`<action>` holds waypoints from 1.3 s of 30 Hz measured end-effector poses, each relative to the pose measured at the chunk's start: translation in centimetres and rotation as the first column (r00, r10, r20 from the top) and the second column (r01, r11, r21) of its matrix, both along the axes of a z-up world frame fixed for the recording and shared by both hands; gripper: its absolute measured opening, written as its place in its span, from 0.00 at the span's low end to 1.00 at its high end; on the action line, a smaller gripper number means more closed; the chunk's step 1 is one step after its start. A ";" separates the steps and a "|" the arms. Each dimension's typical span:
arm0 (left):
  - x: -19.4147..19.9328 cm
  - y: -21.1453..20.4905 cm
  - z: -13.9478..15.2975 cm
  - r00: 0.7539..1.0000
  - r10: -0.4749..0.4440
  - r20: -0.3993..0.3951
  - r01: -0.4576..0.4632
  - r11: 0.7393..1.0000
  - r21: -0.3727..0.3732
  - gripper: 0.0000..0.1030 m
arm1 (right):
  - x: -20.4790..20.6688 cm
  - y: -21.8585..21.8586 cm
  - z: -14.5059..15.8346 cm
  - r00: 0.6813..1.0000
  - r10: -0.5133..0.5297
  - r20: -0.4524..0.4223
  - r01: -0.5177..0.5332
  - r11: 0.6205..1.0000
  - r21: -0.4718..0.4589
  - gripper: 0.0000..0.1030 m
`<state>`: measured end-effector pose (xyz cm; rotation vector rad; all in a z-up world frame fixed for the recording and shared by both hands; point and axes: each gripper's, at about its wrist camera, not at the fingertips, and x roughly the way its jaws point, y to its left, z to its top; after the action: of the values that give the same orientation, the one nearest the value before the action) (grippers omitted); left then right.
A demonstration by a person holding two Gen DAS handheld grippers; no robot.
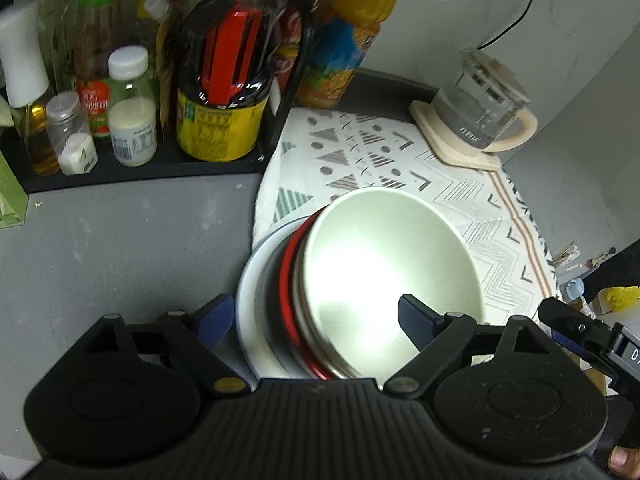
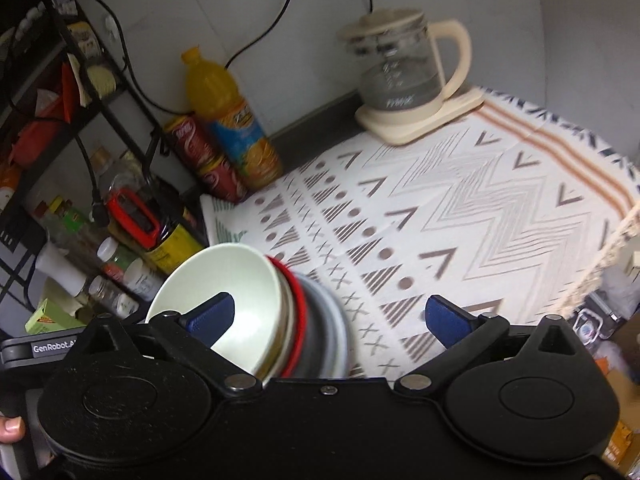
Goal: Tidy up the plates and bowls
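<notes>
Nesting at the patterned cloth's (image 1: 460,200) near left corner on the counter (image 1: 120,240), the white bowl (image 1: 392,264) tops a red-rimmed dish (image 1: 289,280) and grey plates (image 2: 324,320), probably to save space; left gripper (image 1: 316,320) and right gripper (image 2: 330,314) straddle the stack, spread wide and empty.

A glossy pale-green bowl (image 1: 394,276) (image 2: 224,292) sits innermost in a tilted nested stack: behind it a cream-rimmed dish, a red-rimmed dish (image 1: 289,284) (image 2: 295,312), a grey one, then a wide white plate (image 1: 250,304), over the patterned cloth's edge.
</notes>
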<state>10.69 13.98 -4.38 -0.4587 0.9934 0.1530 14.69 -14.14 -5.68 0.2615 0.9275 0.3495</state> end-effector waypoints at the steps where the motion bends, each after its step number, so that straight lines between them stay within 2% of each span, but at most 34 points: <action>1: -0.2 -0.2 0.2 1.000 0.005 0.012 -0.005 1.000 0.004 0.86 | -0.3 -0.4 0.3 1.000 -0.006 0.011 0.006 1.000 -0.003 0.99; 4: -0.7 -1.5 1.3 0.999 -0.011 0.044 0.009 0.999 0.052 0.93 | -0.9 -1.4 1.1 0.999 -0.018 0.042 0.019 1.000 -0.015 1.00; 9: -2.0 -3.7 2.9 0.996 -0.029 0.088 0.018 0.992 0.125 0.99 | -2.3 -3.0 2.7 0.997 0.015 0.076 -0.012 0.999 -0.036 1.00; 17: -5.7 -6.6 5.3 0.992 0.004 0.124 -0.024 0.987 0.160 0.99 | -5.3 -5.0 4.9 0.992 0.043 0.119 -0.035 0.997 -0.070 1.00; 26: -11.1 -9.5 8.0 0.977 -0.011 0.211 -0.031 0.980 0.195 0.99 | -10.0 -6.9 6.5 0.985 0.049 0.168 -0.035 0.996 -0.085 1.00; 39: -17.8 -12.2 8.7 0.975 -0.009 0.223 -0.048 0.967 0.249 0.99 | -16.0 -8.2 7.8 0.975 0.088 0.203 -0.074 0.995 -0.074 1.00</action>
<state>-7.07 1.83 4.35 -0.2444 0.7363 0.2382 -1.28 -22.36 2.10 0.1239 0.7450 0.4121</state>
